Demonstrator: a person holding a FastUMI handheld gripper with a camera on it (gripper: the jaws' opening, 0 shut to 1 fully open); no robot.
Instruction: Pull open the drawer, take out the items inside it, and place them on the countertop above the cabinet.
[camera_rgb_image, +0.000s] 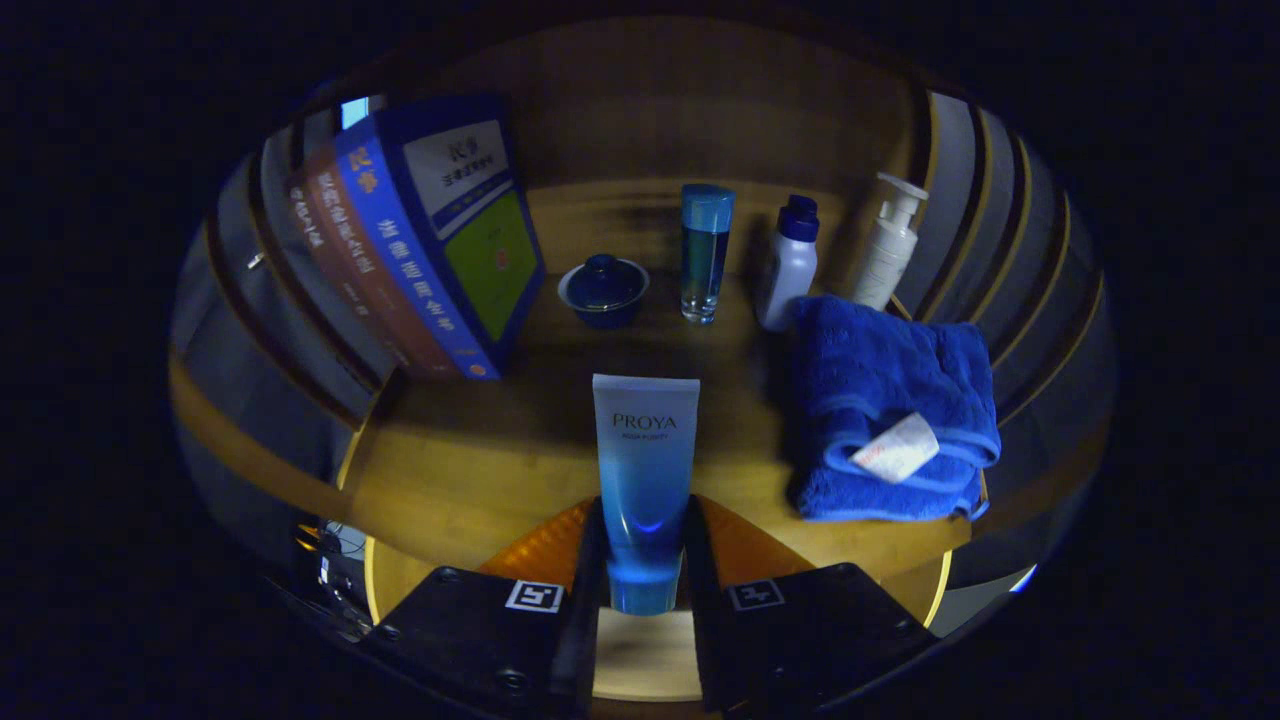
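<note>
My gripper (643, 545) is shut on a blue-and-white squeeze tube (645, 470). Both fingers press its lower body near the cap, and the flat end points away from me. The tube hangs over the wooden countertop (470, 470). Beyond it on the countertop stand a small dark blue lidded bowl (603, 290), a slim clear bottle with a blue cap (705, 255), a white bottle with a dark blue cap (788, 265) and a white pump bottle (888, 245). I cannot tell whether the tube touches the countertop.
Several books (420, 240) lean at the back left of the countertop. A folded blue towel (890, 410) with a white tag lies to the right of the tube. Slatted walls close in both sides, and a wooden back panel (680, 110) stands behind the bottles.
</note>
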